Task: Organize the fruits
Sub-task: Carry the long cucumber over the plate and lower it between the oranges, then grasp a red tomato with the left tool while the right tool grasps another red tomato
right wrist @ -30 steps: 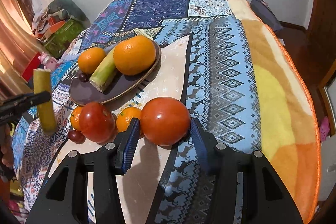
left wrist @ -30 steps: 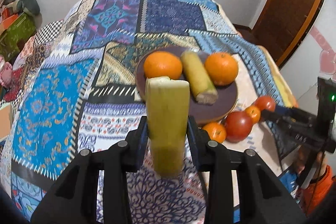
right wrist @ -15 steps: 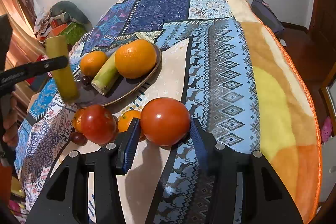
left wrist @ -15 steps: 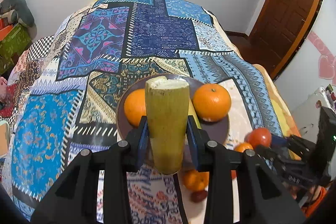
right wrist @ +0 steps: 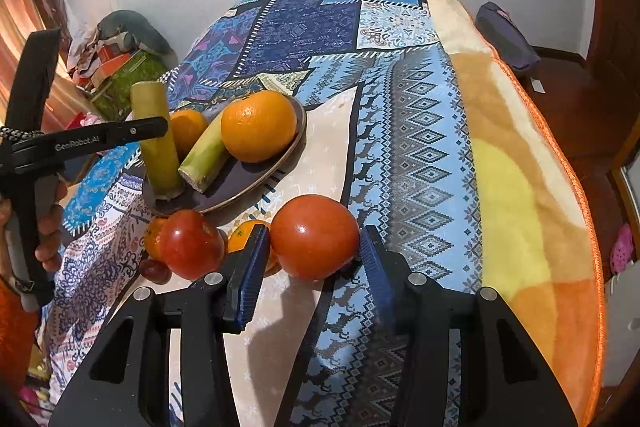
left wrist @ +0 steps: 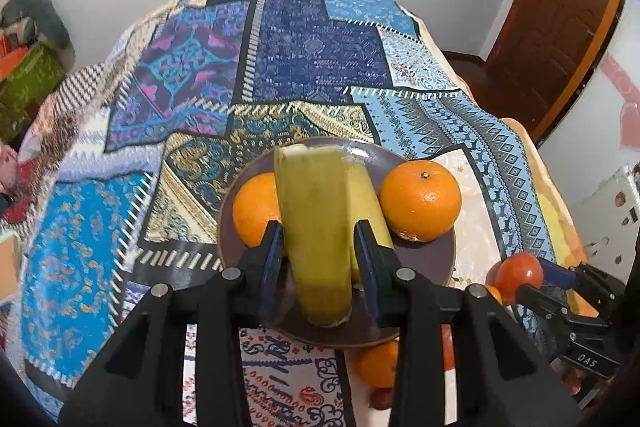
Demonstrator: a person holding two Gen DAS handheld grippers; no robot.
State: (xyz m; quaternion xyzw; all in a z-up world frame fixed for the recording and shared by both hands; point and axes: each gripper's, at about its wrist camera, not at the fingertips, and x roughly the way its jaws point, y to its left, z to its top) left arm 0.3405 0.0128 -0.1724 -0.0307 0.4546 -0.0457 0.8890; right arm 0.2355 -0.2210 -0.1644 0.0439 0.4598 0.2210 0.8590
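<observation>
Patterned blanket (left wrist: pixel 312 59), cane piece (left wrist: pixel 316 227) apparently clamped in left hand-held gripper (left wrist: pixel 320 259)

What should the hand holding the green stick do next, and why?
Probably open the left gripper and let go. In the right wrist view the green stick stands upright with its bottom end seemingly touching the brown plate, beside the other stick and two oranges, so it looks placed.
</observation>
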